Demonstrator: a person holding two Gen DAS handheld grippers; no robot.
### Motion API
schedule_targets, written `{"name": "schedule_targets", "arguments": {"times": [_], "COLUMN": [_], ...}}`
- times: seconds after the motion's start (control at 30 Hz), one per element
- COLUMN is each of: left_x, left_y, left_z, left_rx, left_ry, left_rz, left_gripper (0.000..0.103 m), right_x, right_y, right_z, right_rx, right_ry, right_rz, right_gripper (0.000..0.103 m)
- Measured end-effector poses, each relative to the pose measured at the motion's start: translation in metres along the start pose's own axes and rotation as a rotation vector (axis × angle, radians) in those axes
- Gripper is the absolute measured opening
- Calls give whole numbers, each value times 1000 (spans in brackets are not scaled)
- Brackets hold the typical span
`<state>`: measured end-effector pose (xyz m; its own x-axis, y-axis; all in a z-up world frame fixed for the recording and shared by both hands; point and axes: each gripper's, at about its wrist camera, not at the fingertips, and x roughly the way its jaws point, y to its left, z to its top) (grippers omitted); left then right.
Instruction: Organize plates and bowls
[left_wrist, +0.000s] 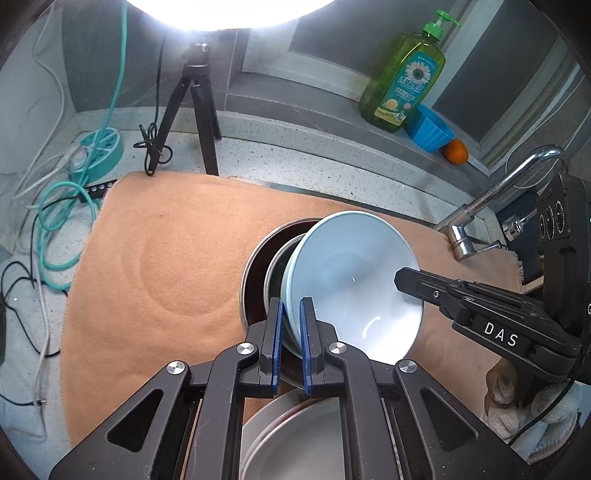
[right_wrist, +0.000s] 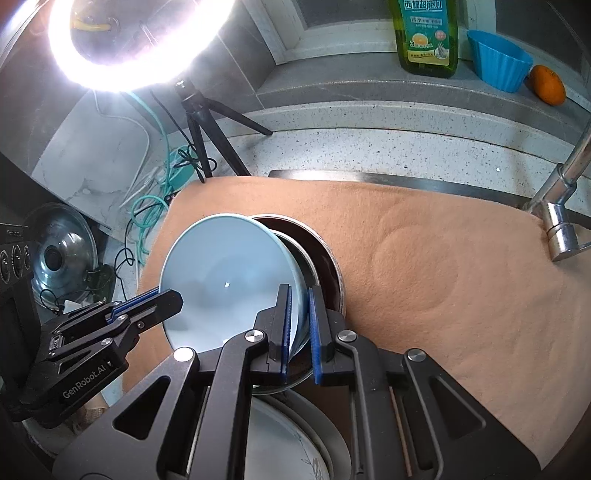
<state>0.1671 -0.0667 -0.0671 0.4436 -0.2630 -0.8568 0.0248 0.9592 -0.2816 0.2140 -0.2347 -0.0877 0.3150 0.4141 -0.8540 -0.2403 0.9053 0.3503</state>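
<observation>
1. My left gripper (left_wrist: 291, 343) and right gripper (right_wrist: 299, 332) are each clamped on opposite rims of the pale blue bowl (left_wrist: 354, 280).
2. I judge two grips steady the tilted bowl.
3. It hangs over metal dishes (left_wrist: 258, 273) mid orange cloth (left_wrist: 166, 258), probably for stacking.

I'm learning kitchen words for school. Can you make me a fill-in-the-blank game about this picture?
1. Both grippers hold a light ____ bowl.
2. The left gripper and right gripper pinch the bowl's ____.
3. The cloth under the dishes is ____.
4. Beside the small blue cup sits an ____ fruit.

Missing words: blue; rim; orange; orange
</observation>
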Motion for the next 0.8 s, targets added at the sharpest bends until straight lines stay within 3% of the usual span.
{"name": "schedule_targets", "arguments": {"times": [0.8], "left_x": [20], "left_y": [9], "left_z": [5], "left_rx": [-8], "left_ry": [60], "left_rz": [5], "left_gripper": [7], "right_x": [16], "right_y": [4], "right_z": [3], "right_rx": [-22], "right_ry": [37], "right_rz": [-30], "right_gripper": [9]}}
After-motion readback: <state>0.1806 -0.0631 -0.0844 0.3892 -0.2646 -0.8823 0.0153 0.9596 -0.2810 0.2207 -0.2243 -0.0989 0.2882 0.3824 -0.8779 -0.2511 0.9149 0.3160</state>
